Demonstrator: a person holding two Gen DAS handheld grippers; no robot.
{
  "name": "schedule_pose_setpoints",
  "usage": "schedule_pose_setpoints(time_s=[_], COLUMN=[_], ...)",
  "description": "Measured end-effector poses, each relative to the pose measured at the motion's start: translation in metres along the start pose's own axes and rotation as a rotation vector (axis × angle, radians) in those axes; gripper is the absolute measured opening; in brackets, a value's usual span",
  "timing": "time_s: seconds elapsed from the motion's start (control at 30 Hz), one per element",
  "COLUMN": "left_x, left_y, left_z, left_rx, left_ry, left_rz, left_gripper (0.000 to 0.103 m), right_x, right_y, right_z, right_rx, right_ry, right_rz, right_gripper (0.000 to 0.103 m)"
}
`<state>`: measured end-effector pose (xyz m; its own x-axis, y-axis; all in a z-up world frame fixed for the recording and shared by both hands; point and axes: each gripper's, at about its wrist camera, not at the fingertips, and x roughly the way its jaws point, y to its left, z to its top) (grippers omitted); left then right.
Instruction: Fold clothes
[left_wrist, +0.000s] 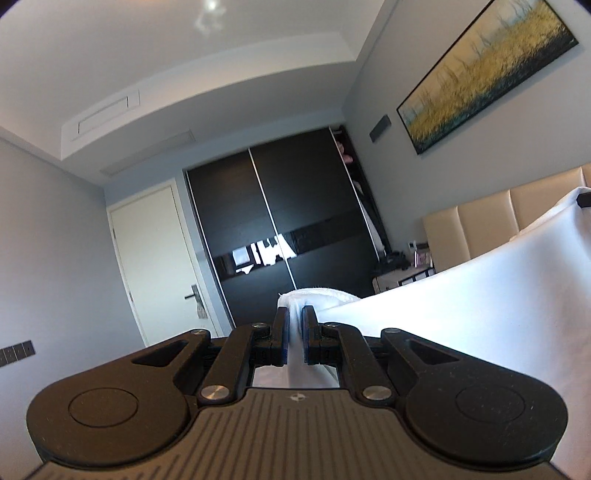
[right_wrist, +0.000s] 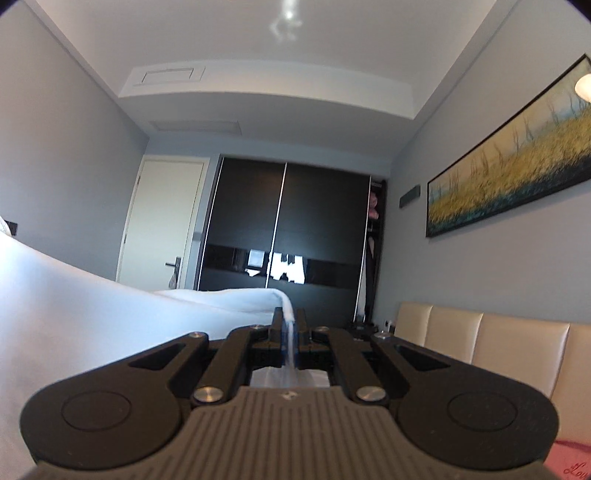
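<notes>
Fingers (left_wrist: 280, 332) of the left gripper (left_wrist: 294, 334) and those of the right gripper (right_wrist: 290, 332) each clamp an edge of the white garment (left_wrist: 461, 295), which spans taut between them, lifted before the dark wardrobe (right_wrist: 291, 221).

White cloth (left_wrist: 443, 314) is pinched between blue pads (left_wrist: 283, 334) of the black left gripper (left_wrist: 294, 332). Beyond the claw, a black wardrobe (right_wrist: 288, 225) is seen; to its right, a yellow-and-teal painting (right_wrist: 513, 162).
</notes>
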<state>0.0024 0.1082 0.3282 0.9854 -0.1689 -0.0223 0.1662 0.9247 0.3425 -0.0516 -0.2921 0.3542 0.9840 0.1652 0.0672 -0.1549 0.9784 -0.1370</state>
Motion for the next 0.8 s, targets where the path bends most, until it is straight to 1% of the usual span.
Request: schedule_pose_setpoints(time_s=[0.1, 0.2, 0.27, 0.33, 0.47, 0.63, 0.73, 0.8], left_x=[0.028, 0.044, 0.050, 0.051, 0.045, 0.031, 0.020, 0.018], left_y=[-0.007, -0.011, -0.016, -0.023, -0.038, -0.064, -0.072, -0.076], left_z=[-0.026, -0.058, -0.085, -0.113, -0.170, -0.239, -0.267, -0.278], left_rx=[0.013, 0.008, 0.012, 0.022, 0.051, 0.144, 0.175, 0.196], left_ry=[0.064, 0.141, 0.202, 0.272, 0.422, 0.631, 0.716, 0.767], left_rz=[-0.005, -0.036, -0.068, -0.111, -0.210, -0.360, -0.432, -0.483], left_gripper=[0.005, 0.005, 0.005, 0.005, 0.005, 0.005, 0.005, 0.005], right_x=[0.027, 0.042, 0.049, 0.052, 0.050, 0.038, 0.021, 0.014], right_y=[0.006, 0.013, 0.015, 0.016, 0.021, 0.028, 0.038, 0.040], right_z=[-0.022, -0.051, -0.073, -0.097, -0.158, -0.238, -0.284, -0.304], right_rx=[-0.007, -0.031, -0.040, -0.044, -0.060, -0.098, -0.135, -0.152], right_ry=[0.077, 0.152, 0.206, 0.265, 0.422, 0.636, 0.756, 0.825], right_rz=[0.028, 0.054, 0.073, 0.090, 0.144, 0.227, 0.297, 0.342], right_gripper=[0.004, 0.004, 0.004, 0.004, 0.004, 0.004, 0.004, 0.004])
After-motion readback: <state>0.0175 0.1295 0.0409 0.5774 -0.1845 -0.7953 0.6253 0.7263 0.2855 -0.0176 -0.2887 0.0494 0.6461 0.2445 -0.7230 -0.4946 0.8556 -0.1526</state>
